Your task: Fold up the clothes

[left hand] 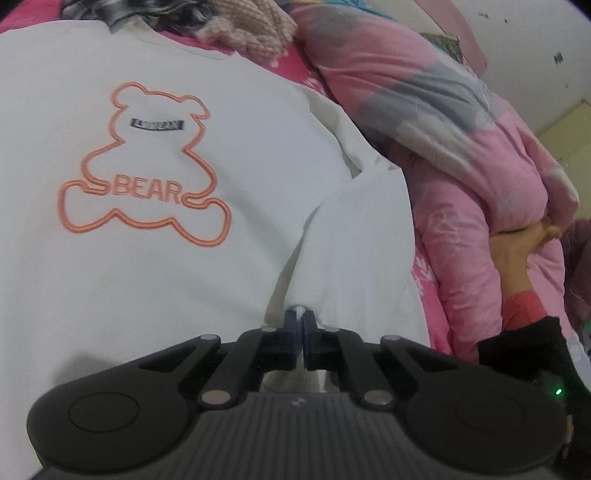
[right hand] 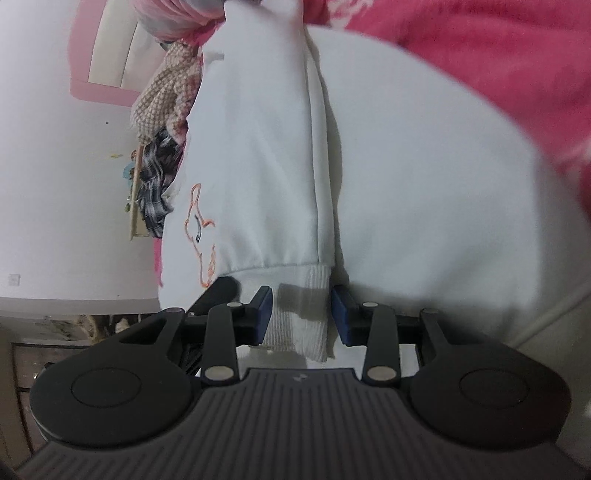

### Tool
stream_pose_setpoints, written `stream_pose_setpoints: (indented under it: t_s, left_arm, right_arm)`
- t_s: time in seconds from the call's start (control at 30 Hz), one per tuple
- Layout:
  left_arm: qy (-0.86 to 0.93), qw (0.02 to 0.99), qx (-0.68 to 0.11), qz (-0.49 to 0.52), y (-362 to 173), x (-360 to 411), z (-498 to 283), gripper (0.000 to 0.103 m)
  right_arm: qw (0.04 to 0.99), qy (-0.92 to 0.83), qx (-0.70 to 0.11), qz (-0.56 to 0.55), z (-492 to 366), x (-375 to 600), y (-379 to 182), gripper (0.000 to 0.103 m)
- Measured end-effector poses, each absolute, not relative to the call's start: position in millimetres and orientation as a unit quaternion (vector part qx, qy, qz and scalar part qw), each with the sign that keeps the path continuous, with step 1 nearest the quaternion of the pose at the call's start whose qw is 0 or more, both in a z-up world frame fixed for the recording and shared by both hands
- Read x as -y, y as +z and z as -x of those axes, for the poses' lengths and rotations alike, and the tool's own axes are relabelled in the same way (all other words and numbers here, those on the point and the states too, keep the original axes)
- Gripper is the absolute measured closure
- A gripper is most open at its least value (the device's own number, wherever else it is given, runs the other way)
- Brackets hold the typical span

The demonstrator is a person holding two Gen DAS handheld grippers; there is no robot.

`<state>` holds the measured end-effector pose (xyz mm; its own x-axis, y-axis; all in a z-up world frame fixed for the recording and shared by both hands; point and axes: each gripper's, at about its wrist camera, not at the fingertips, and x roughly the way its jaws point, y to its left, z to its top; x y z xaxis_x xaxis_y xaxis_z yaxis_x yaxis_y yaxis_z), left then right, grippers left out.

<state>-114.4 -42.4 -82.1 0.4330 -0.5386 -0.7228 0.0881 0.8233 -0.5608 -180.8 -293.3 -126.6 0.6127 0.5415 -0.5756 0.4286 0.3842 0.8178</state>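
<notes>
A white sweatshirt (left hand: 184, 266) with an orange bear outline (left hand: 144, 166) and the word BEAR lies spread on a pink bed. My left gripper (left hand: 301, 317) is shut, with a fold of the white fabric pinched at its tips near the sweatshirt's right side. In the right wrist view a sleeve (right hand: 266, 166) lies stretched over the sweatshirt body (right hand: 424, 184). Its ribbed cuff (right hand: 299, 332) sits between the blue pads (right hand: 264, 314) of my right gripper (right hand: 301, 314), which is closed against the cuff's two edges.
A bunched pink quilt (left hand: 424, 110) lies to the right of the sweatshirt. A person's hand (left hand: 517, 251) in a dark sleeve rests against it. A knitted garment (left hand: 251, 29) and a plaid one (right hand: 155, 177) are piled beyond the collar. A pink sheet (right hand: 480, 55) covers the bed.
</notes>
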Motion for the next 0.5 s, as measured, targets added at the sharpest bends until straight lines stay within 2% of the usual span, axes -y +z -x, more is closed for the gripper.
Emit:
stream_pose_setpoints:
  t_s: [0.07, 0.1, 0.17, 0.27, 0.5]
  left_arm:
    - [-0.179, 0.816, -0.495, 0.239, -80.8, 37.4, 117.7, 0.100]
    - [-0.171, 0.816, -0.495, 0.245, -80.4, 34.3, 119.9, 0.100]
    - [-0.160, 0.811, -0.498, 0.264, -79.2, 27.3, 126.4, 0.100]
    - [-0.148, 0.810, -0.499, 0.271, -71.4, 19.8, 142.4, 0.100]
    - [-0.168, 0.798, -0.512, 0.271, -62.2, 27.2, 184.0, 0.100]
  right_arm:
    - [0.710, 0.043, -0.435, -0.552, 181.2, 290.8, -126.4, 0.073]
    - [0.715, 0.044, -0.435, -0.546, 181.0, 289.9, -124.4, 0.085]
    - [0.726, 0.049, -0.437, -0.529, 180.1, 288.1, -117.4, 0.093]
    - [0.753, 0.070, -0.442, -0.483, 179.6, 284.0, -95.2, 0.095]
    - [0.809, 0.115, -0.494, -0.297, 190.2, 274.4, -38.0, 0.096]
